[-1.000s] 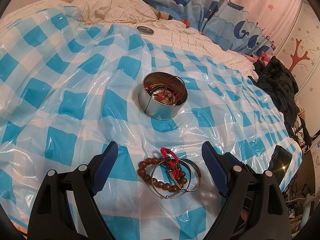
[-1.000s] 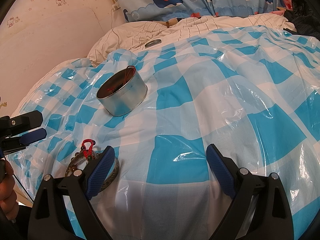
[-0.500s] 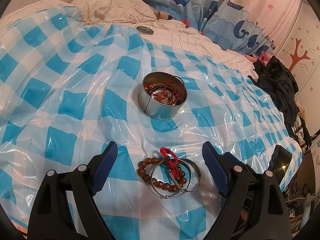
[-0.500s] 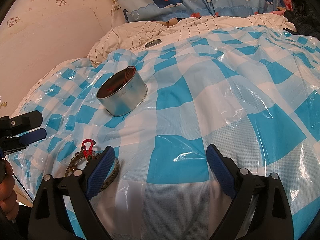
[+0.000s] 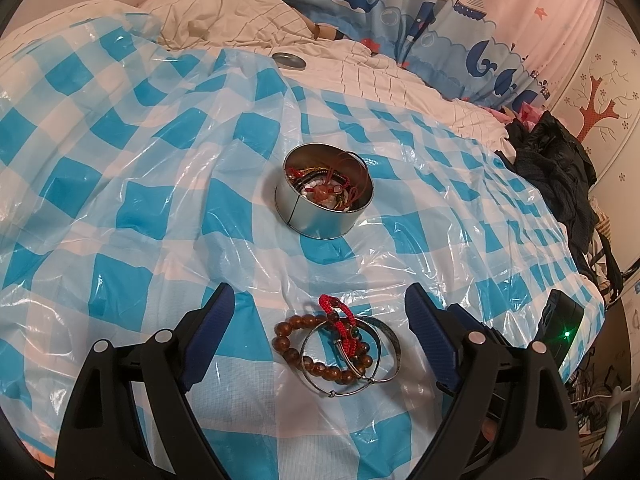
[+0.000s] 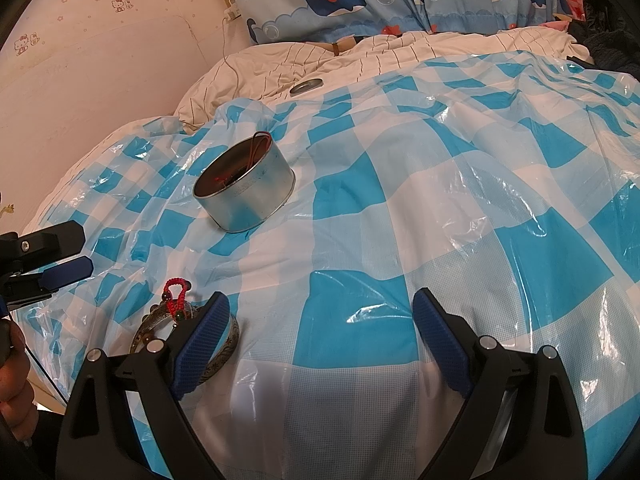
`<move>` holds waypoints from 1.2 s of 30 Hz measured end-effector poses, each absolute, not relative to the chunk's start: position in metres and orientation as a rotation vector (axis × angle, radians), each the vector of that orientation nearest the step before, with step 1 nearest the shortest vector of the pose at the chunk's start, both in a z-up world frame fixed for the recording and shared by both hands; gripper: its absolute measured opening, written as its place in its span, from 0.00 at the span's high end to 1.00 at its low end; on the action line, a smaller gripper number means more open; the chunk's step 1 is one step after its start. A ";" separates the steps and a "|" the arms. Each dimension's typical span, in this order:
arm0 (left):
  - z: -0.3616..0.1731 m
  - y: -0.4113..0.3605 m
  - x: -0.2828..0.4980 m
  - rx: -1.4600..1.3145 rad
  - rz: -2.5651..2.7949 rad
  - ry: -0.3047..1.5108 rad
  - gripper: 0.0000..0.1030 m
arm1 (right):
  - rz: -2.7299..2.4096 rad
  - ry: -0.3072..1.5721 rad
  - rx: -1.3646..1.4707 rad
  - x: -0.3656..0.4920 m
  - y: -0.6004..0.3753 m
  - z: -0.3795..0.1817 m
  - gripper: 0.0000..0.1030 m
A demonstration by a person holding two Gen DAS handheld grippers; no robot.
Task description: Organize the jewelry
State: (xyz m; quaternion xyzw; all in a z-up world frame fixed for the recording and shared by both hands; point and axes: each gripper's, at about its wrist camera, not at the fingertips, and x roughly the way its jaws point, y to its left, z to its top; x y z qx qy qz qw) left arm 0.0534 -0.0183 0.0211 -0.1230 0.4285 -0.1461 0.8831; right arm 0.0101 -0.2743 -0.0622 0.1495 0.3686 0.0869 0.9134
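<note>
Left wrist view: the left claw (image 5: pixel 316 320) stands wide apart with a pile of jewelry between its blue pads, touching neither: a brown bead bracelet (image 5: pixel 316 364), a red cord bracelet (image 5: pixel 340 320) and two metal bangles (image 5: pixel 384 340), on a blue-checked plastic sheet (image 5: pixel 120 208) over a bed. Farther off stands a round tin (image 5: pixel 324 212) holding more jewelry; its lid (image 5: pixel 289 60) lies far beyond. Right wrist view: the right claw (image 6: pixel 322 322) is also apart, empty, with the pile at its left pad.
</note>
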 end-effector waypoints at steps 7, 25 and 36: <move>0.021 -0.018 0.053 -0.257 -0.304 0.892 0.19 | 0.179 0.759 0.309 0.010 -0.275 -0.062 0.13; 0.021 -0.019 0.053 -0.256 -0.304 0.892 0.19 | 0.183 0.757 0.316 0.010 -0.273 -0.061 0.13; 0.021 -0.019 0.053 -0.255 -0.303 0.892 0.19 | 0.183 0.757 0.316 0.010 -0.275 -0.061 0.13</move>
